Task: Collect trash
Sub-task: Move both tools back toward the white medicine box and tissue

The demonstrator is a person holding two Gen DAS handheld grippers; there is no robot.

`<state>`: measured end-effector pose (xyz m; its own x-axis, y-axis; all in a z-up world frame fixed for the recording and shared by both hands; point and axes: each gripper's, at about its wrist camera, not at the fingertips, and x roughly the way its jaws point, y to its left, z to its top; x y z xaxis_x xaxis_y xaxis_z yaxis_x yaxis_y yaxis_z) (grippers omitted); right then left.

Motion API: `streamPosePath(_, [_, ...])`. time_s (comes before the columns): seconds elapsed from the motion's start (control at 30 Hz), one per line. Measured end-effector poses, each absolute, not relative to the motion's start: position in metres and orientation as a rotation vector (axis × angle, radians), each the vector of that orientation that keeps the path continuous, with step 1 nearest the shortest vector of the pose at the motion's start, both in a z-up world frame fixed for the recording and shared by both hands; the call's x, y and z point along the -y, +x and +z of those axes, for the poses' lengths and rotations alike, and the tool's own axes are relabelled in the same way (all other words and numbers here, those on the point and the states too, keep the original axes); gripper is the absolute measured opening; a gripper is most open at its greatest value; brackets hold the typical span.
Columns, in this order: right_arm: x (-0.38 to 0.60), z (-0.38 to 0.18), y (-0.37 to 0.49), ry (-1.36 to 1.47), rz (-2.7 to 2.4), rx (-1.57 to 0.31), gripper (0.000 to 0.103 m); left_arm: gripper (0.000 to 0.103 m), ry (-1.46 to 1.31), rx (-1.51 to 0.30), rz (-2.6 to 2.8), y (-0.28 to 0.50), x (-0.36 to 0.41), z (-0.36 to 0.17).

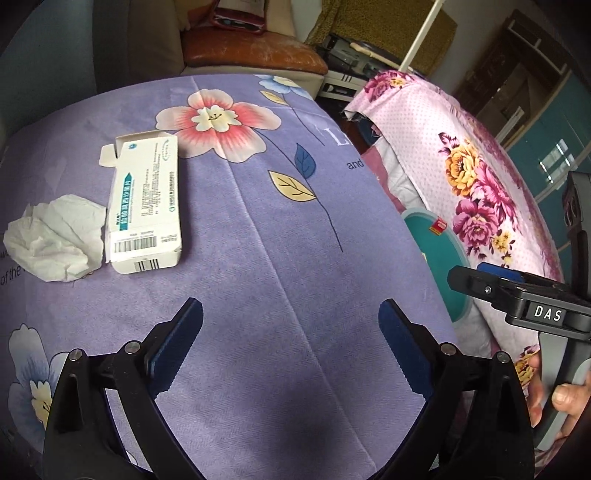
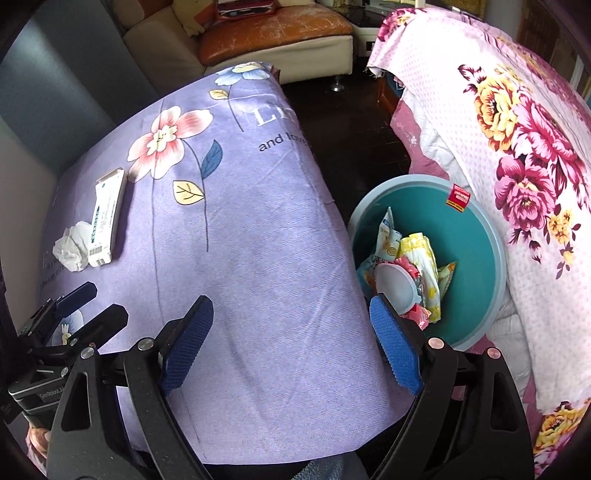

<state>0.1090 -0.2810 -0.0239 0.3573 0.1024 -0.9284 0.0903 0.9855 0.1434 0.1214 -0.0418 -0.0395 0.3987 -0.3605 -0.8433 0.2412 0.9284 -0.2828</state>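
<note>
Left wrist view puts the remaining trash ahead of you and to the left: a white medicine box [image 1: 144, 201] with teal print and a barcode lies flat on the purple flowered tablecloth [image 1: 280, 258], its far end flap open. A crumpled white tissue [image 1: 55, 240] sits touching the box's left side. Both also show in the right wrist view, far off to your left near the table's back corner, the box [image 2: 106, 221] with the tissue [image 2: 73, 246] against it.

Your left gripper [image 1: 290, 347] hovers over bare cloth, nearer you than the box, its blue-padded fingers [image 1: 176, 343] spread wide with nothing between them. Your right gripper [image 2: 291, 341] is over the table's right edge, fingers [image 2: 395, 343] likewise spread apart and holding nothing; the right-hand pad overlaps the bin in the picture.

The teal bin [image 2: 476, 251] with a pale blue rim stands on the floor just beside the table's right edge, between the table and a pink floral bedspread [image 2: 524, 155]. Inside it you have snack wrappers [image 2: 424, 258] and a round whitish lid [image 2: 397, 286]. A red sticker [image 2: 458, 197] sits on the bin's inner wall. Beyond the table there is a cream sofa with a worn orange cushion [image 2: 273, 26].
</note>
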Motion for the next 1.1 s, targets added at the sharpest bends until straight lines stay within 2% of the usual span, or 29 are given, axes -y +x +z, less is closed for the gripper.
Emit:
streamPosePath(0.47, [0.189,-0.029,0.133,0.065,0.125,-1.257,0.084,0.096,-0.207,-1.1,-0.226,0.122,-0.056,-0.048])
streamPosePath(1.1, [0.121,-0.054,0.173,0.01,0.229,-1.314,0.084,0.096,-0.207,-1.109,-0.135,0.13,-0.105,-0.064])
